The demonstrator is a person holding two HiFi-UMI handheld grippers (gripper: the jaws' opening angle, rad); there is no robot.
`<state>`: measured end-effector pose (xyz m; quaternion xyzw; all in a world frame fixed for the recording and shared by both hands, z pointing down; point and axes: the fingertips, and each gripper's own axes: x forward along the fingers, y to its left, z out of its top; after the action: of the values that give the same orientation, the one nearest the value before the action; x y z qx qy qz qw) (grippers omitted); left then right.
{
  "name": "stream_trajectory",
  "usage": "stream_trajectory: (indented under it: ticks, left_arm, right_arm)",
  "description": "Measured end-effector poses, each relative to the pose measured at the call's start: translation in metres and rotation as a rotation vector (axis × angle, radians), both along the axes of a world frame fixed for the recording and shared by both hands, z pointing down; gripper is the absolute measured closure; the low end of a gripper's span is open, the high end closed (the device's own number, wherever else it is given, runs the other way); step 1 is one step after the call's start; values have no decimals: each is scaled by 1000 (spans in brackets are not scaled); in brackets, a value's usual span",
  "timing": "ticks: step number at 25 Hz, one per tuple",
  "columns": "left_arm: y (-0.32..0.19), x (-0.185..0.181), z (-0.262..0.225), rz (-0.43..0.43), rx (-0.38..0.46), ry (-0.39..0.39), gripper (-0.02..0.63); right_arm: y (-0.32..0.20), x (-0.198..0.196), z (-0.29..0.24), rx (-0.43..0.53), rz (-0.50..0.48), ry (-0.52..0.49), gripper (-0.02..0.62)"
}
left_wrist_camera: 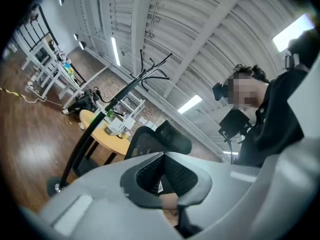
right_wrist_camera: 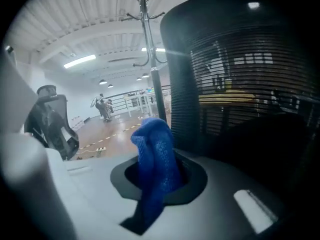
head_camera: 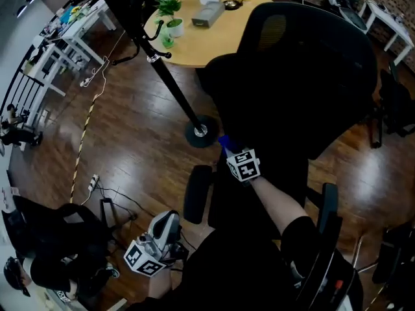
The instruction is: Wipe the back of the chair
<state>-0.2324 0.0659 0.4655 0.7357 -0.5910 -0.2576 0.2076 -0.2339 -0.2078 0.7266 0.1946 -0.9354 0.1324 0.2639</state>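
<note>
Chair back (head_camera: 305,76), blue cloth (right_wrist_camera: 155,154) in right tool (head_camera: 225,146)

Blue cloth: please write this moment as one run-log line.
right tool: shut on blue cloth | cloth: close to chair back, contact unclear | left tool: shut, empty, held low

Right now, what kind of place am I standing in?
Most likely an open office or lab room: a black mesh office chair in front of you, a round wooden table with a potted plant, white desks along the wall, and ceiling strip lights.
</note>
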Motion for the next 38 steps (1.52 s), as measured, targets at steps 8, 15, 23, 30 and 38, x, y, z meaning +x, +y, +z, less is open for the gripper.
stream_trajectory:
  ticks: [8,15,23,30,38]
  left_arm:
    - [7,1,3,-5,-28,-10,614]
    - [-43,40,6,202,-22,-5,614]
    - [-110,88,17,459,-36,7,614]
    - [-128,110,23,569,-37,2,614]
    - [-144,108,1,566,45,34,614]
  right_arm:
    - [-37,35,10,6,69,16,558]
    - [-78,162,23,-3,307,44,558]
    - [-121,308,39,-56,628,108,558]
    - [-122,365,48,-96,825,108,558]
    - [-80,317,-91,-43,757,-427,558]
